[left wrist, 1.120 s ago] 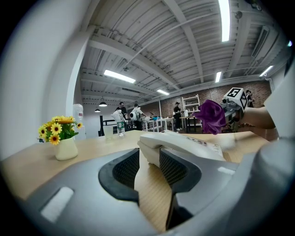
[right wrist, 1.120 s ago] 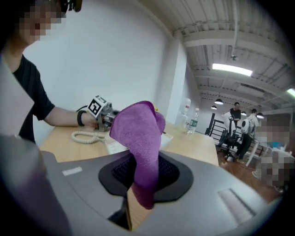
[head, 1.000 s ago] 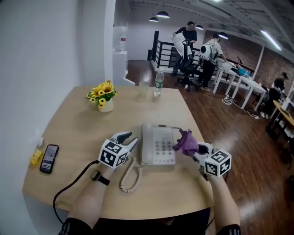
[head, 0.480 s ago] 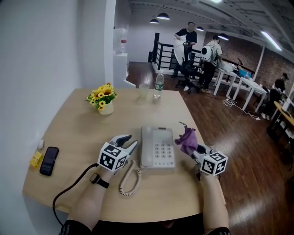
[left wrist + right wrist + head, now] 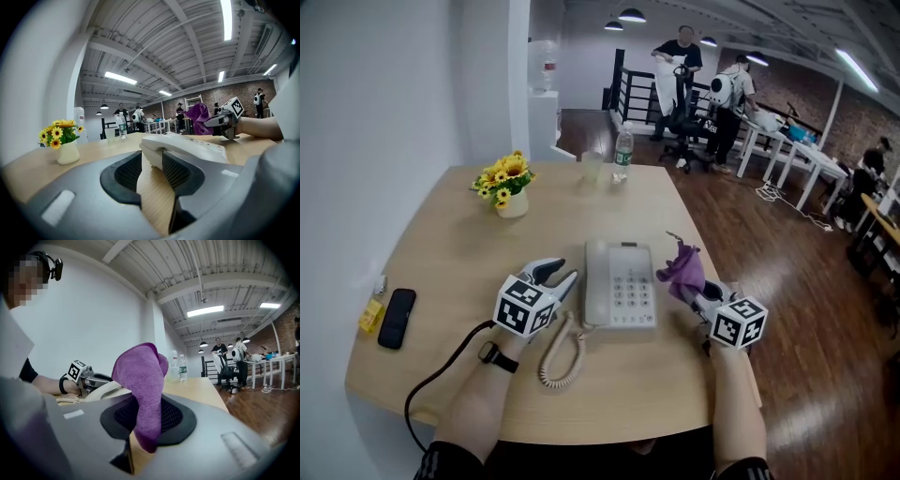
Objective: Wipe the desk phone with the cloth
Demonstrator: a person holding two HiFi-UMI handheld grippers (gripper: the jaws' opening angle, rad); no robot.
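R gripper (image 5: pixel 697 294) is clamped on the purple cloth (image 5: pixel 682 269), held above the table (image 5: pixel 459 246) just right of the phone (image 5: pixel 621 287). L gripper (image 5: pixel 562 277) sits at the phone's left edge, jaws apart, nothing gripped.

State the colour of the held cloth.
Purple cloth, clearest in the right gripper view.

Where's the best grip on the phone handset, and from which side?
Probably mid-shaft of the handset, from the left side of the phone, where the left gripper sits open. It lies lengthwise along that edge, narrow across, and the coiled cord leaves its near end.
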